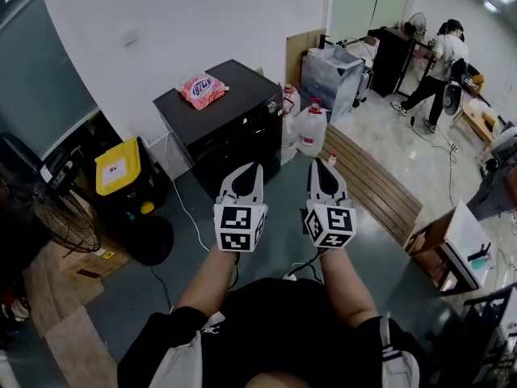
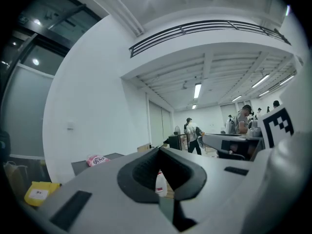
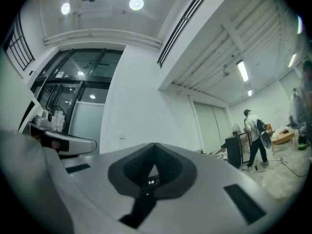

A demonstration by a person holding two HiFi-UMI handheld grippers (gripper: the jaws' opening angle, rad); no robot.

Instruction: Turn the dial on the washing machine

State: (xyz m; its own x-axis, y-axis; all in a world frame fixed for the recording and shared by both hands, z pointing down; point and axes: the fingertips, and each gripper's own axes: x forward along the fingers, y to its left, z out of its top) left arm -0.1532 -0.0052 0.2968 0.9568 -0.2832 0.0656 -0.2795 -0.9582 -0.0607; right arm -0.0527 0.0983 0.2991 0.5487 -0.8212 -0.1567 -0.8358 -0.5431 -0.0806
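Note:
The washing machine [image 1: 230,111] is a black box against the white wall, with a pink packet [image 1: 203,90] lying on its lid. Its dial cannot be made out in any view. Both grippers are held side by side in front of the person, well short of the machine and pointing toward it. My left gripper [image 1: 252,170] is shut with nothing in it, and so is my right gripper [image 1: 321,166]. In the left gripper view the closed jaw tips [image 2: 159,150] sit below the far-off pink packet [image 2: 96,160]. The right gripper view shows its tips [image 3: 155,144] pressed together.
Two water jugs [image 1: 311,128] stand right of the machine, beside a clear plastic bin [image 1: 331,75]. A yellow-lidded bin [image 1: 119,166] and a floor fan [image 1: 56,217] are at the left. Wooden planks [image 1: 371,180] lie at the right. A person [image 1: 436,67] stands far back.

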